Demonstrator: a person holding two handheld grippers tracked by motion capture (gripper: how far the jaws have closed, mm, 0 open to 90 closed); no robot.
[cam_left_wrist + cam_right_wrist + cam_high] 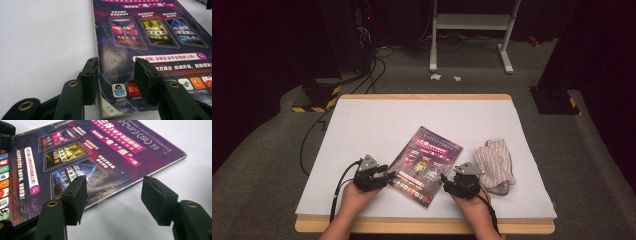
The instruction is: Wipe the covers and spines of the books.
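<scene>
A purple booklet (427, 157) with a glossy printed cover lies flat and askew on the white table sheet (377, 125). My left gripper (389, 175) is at its near left edge, open. In the left gripper view the booklet (150, 32) runs between the jaws: one jaw stands beside the worn edge, the other over the cover, and my left gripper (116, 80) grips nothing. My right gripper (444, 179) is at the near right edge, open. In the right gripper view my right gripper (115, 200) has one jaw over the booklet (100, 145) and the other over bare sheet.
A striped knitted cloth (495, 164) lies right of the booklet, close to my right hand. The table's wooden front edge (422, 226) runs just behind both wrists. Beyond the table stand a white frame (472, 30), floor cables (362, 85) and a black-yellow base (314, 102).
</scene>
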